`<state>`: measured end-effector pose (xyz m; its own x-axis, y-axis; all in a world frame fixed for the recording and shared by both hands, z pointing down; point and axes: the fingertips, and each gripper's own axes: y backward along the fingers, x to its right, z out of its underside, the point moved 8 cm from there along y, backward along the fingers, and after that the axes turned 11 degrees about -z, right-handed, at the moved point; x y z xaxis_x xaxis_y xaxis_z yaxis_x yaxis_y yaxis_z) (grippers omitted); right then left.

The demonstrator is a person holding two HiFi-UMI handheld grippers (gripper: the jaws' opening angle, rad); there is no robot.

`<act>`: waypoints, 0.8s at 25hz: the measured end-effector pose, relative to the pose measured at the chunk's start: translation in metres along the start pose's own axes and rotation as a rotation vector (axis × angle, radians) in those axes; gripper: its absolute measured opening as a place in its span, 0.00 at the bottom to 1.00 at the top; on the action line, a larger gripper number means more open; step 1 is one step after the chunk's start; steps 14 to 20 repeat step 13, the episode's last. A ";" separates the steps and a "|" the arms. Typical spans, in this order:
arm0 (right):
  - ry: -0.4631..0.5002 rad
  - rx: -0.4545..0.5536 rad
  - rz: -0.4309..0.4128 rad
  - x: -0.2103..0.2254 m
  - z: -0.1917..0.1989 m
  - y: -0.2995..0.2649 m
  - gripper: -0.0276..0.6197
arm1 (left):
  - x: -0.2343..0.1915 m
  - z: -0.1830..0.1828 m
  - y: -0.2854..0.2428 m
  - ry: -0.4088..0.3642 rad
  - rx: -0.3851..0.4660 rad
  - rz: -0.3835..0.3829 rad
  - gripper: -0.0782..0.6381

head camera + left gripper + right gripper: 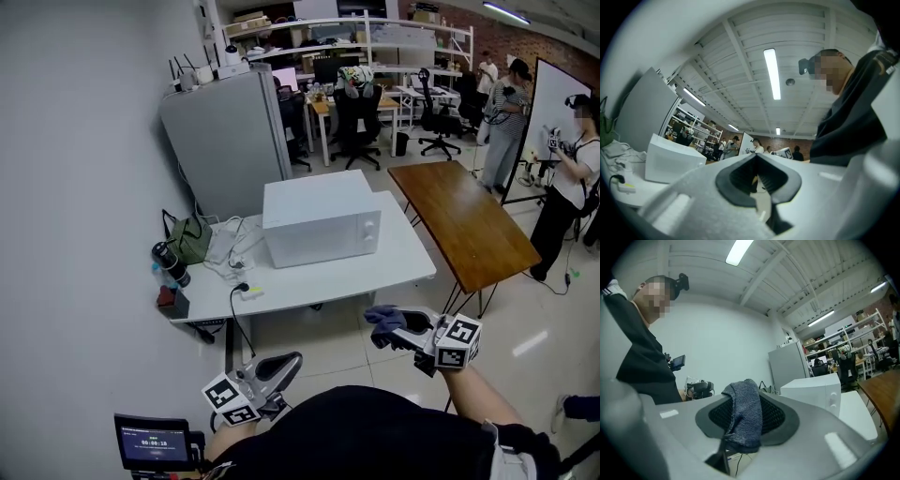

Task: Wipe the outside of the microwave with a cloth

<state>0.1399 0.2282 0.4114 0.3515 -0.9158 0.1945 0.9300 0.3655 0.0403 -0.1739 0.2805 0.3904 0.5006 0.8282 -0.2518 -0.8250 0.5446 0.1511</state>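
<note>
The microwave is a plain white box with a flat top and two round knobs down the right side of its front. It stands near the middle of a white table set against the wall, well apart from both tools. The cloth is dark blue-grey and knitted, and hangs bunched over the tip of the right hand-held gripper, whose jaws are clamped on it; the right gripper view shows a fold of it draped down between the black pads. On the table to the left of the microwave lie a green bag, a dark flask, loose white cables and a small plug block. A tall grey cabinet stands behind the table and a brown wooden table stands just to its right. Farther back are office chairs and people standing near a whiteboard. Nothing stands between the microwave's front and the person. Both tools are held low, close to the person's body, over the tiled floor short of the table edge. The left hand-held gripper points up and to the right, its jaws brought together at the tips with nothing between them. The right one points left.
</note>
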 end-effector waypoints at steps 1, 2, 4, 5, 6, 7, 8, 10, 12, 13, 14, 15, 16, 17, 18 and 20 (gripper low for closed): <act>0.002 0.001 -0.006 0.000 0.000 -0.001 0.25 | 0.000 0.000 0.001 0.000 0.002 -0.004 0.12; 0.002 0.003 -0.013 0.000 -0.001 -0.005 0.25 | -0.001 0.000 0.002 -0.001 0.003 -0.008 0.12; 0.005 0.005 -0.032 -0.001 -0.001 -0.014 0.25 | -0.004 -0.001 0.007 -0.003 0.005 -0.019 0.12; 0.007 0.004 -0.041 -0.002 -0.001 -0.018 0.25 | -0.006 -0.001 0.009 -0.003 0.006 -0.025 0.12; 0.011 0.001 -0.050 -0.002 -0.001 -0.023 0.25 | -0.008 -0.001 0.011 -0.003 0.009 -0.030 0.12; 0.016 -0.001 -0.056 -0.002 -0.001 -0.027 0.25 | -0.010 -0.001 0.013 -0.002 0.010 -0.034 0.12; 0.021 -0.004 -0.060 -0.002 -0.001 -0.030 0.25 | -0.012 -0.002 0.015 -0.003 0.010 -0.036 0.12; 0.029 -0.008 -0.063 -0.002 -0.002 -0.035 0.25 | -0.016 -0.004 0.017 -0.007 0.004 -0.035 0.12; 0.035 -0.012 -0.061 -0.003 -0.003 -0.040 0.25 | -0.019 -0.007 0.019 -0.008 -0.001 -0.034 0.12; 0.037 -0.013 -0.060 -0.003 -0.004 -0.042 0.25 | -0.020 -0.009 0.020 -0.008 -0.003 -0.033 0.12; 0.037 -0.013 -0.060 -0.003 -0.004 -0.042 0.25 | -0.020 -0.009 0.020 -0.008 -0.003 -0.033 0.12; 0.037 -0.013 -0.060 -0.003 -0.004 -0.042 0.25 | -0.020 -0.009 0.020 -0.008 -0.003 -0.033 0.12; 0.037 -0.013 -0.060 -0.003 -0.004 -0.042 0.25 | -0.020 -0.009 0.020 -0.008 -0.003 -0.033 0.12; 0.037 -0.013 -0.060 -0.003 -0.004 -0.042 0.25 | -0.020 -0.009 0.020 -0.008 -0.003 -0.033 0.12; 0.037 -0.013 -0.060 -0.003 -0.004 -0.042 0.25 | -0.020 -0.009 0.020 -0.008 -0.003 -0.033 0.12; 0.037 -0.013 -0.060 -0.003 -0.004 -0.042 0.25 | -0.020 -0.009 0.020 -0.008 -0.003 -0.033 0.12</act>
